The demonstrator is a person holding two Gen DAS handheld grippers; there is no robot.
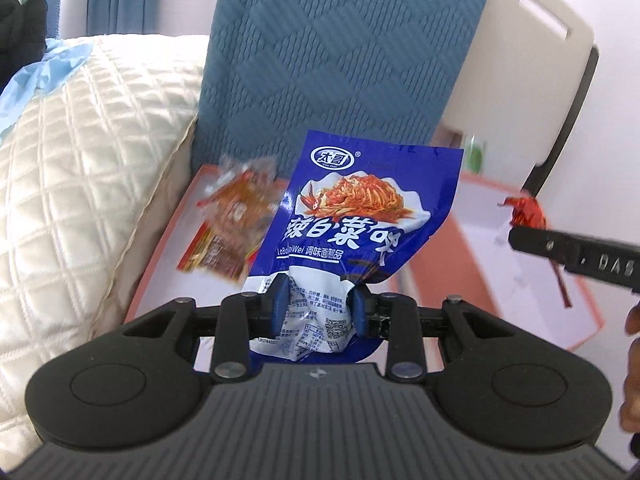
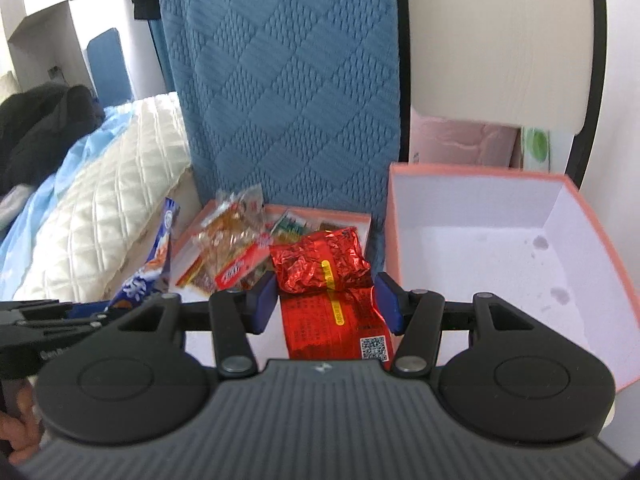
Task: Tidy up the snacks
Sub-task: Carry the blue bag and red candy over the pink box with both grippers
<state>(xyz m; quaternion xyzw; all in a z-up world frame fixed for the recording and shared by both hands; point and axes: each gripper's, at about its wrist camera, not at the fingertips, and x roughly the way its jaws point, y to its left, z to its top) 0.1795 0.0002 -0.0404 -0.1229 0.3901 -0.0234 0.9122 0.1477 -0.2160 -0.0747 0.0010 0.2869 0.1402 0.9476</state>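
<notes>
My left gripper [image 1: 319,309] is shut on a blue snack packet [image 1: 352,216], holding it upright above a shallow orange-rimmed lid [image 1: 160,272]. The packet's edge also shows in the right wrist view [image 2: 160,256]. My right gripper [image 2: 326,304] is shut on a red foil packet [image 2: 324,268], seen small in the left wrist view [image 1: 526,212]. A clear orange snack packet [image 1: 236,220] lies in the lid; the right wrist view [image 2: 228,240] shows it with other packets. A deep empty orange box [image 2: 500,240] stands to the right.
A cream quilted cushion [image 1: 80,160] lies on the left. A blue textured cushion [image 2: 288,80] stands upright behind the lid. A white headboard panel [image 2: 492,40] is behind the box, with a pink item [image 2: 460,140] under it.
</notes>
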